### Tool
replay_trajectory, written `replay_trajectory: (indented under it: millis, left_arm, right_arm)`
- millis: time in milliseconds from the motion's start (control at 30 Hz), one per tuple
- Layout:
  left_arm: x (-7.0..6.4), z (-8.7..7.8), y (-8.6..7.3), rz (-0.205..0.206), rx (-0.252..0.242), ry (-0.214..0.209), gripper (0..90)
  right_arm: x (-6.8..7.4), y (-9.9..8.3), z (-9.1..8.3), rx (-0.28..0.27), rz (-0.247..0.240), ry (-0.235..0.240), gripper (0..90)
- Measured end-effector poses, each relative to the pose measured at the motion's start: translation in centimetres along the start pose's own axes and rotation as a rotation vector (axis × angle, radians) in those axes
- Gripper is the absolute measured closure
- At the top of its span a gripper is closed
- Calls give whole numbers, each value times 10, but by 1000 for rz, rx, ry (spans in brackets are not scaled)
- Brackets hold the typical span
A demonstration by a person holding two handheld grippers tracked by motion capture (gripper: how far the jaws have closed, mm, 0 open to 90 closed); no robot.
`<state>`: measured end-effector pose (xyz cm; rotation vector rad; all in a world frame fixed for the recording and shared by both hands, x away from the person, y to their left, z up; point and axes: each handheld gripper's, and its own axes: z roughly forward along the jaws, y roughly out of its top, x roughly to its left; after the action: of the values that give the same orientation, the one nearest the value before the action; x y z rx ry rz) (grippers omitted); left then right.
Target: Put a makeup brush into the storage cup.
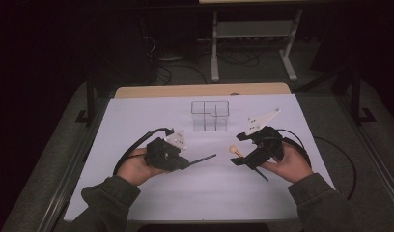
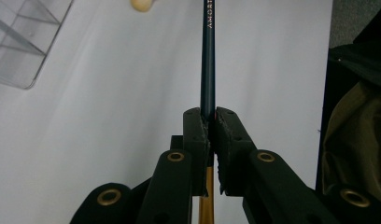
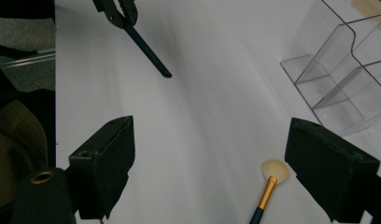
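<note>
— So why does the left tool (image 1: 185,163) clamp the pencil (image 1: 203,158) so far back?

— Probably to leave most of the shaft free. In the left gripper view the jaws are pressed tight on the dark stick (image 2: 208,56), with a gold section below the grip and the long dark part running ahead. That free end is what would go into the organizer (image 1: 210,116), I'd judge.

— Which way does it point?

— From the high view its long axis lies nearly level over the middle of the bench (image 1: 137,193), running from the left hand (image 1: 137,166) toward the right edge and slightly toward the far edge. The tip hangs above the sheet, touching nothing that I can see.

— And the right tool (image 3: 209,163)?

— Spread wide, holding nothing. A brush (image 3: 268,186) lies on the bench between its jaws, pale bristles toward the organizer, handle back toward the near edge. It looks lined up for a pickup.

— The organizer?

— Clear, upright, near the middle of the far edge, well apart from both tools.
</note>
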<state>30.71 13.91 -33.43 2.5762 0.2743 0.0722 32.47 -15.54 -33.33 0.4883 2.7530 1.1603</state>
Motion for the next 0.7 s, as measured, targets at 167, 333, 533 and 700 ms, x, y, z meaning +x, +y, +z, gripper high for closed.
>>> replay_trajectory:
  millis: [167, 333, 533, 700]
  left_arm:
    - [-4, 3, 3, 20, -1, -8, 832]
    - [-7, 7, 8, 41, -2, -19, 831]
    - [-10, 12, 12, 62, -2, -29, 832]
    - [-12, 15, 15, 68, -3, -34, 832]
  right_arm:
    - [1, 5, 7, 27, -24, 20, 156]
    - [6, 12, 15, 50, -61, 56, 191]
    - [9, 16, 21, 67, -95, 93, 219]
    - [11, 18, 24, 72, -108, 117, 239]
